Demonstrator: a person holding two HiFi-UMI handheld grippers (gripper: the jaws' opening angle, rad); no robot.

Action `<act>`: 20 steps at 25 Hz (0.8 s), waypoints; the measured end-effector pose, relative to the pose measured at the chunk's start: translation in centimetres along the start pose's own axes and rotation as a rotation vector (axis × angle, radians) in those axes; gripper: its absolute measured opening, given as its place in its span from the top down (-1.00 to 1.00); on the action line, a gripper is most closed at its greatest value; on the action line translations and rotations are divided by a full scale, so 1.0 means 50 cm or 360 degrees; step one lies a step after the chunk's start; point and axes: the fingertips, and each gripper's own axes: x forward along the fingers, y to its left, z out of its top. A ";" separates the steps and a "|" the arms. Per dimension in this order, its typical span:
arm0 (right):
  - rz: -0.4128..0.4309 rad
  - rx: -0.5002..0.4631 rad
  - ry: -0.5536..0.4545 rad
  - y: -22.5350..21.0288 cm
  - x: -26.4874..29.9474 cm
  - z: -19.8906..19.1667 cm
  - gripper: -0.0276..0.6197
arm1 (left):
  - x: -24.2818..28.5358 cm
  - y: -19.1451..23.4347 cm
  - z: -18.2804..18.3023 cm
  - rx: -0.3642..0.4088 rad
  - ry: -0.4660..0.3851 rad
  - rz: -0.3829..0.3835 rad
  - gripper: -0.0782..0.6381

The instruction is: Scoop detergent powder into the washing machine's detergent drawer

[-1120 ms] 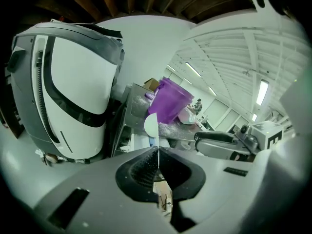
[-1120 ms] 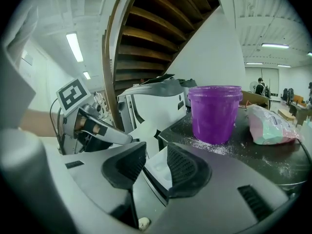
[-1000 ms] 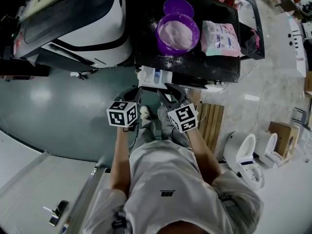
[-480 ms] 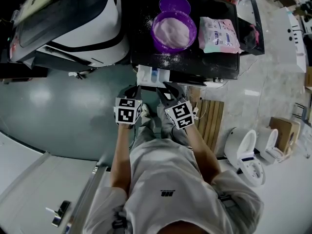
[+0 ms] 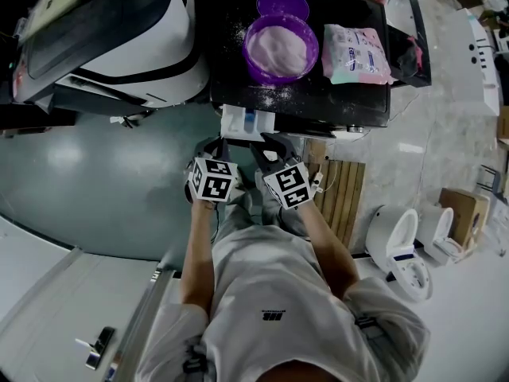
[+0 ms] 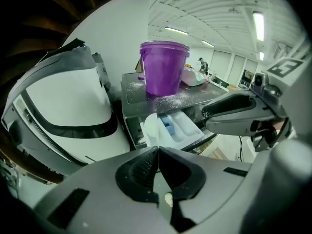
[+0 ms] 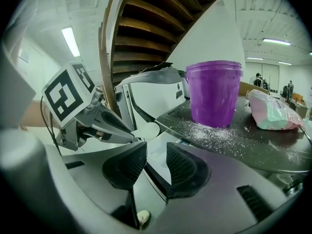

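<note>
hovering the left tool (image 6: 158, 152) with jaws pressed together on nothing, right tool (image 7: 156, 155) narrowly parted and empty, both facing the open detergent drawer (image 5: 246, 123), purple bucket (image 5: 280, 50) sitting above, seemingly holding powder

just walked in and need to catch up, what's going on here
A person stands at a washing machine with tongs in each hand. The detergent drawer is pulled open. A purple tub of powder sits uncovered on the machine's top, with a detergent bag beside it. The left tongs are shut and the right tongs open; both are empty, held just short of the drawer.
</note>
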 end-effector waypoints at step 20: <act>-0.0015 0.0024 0.0010 -0.006 0.006 -0.009 0.53 | 0.017 -0.004 -0.005 0.0545 0.0122 0.0251 0.74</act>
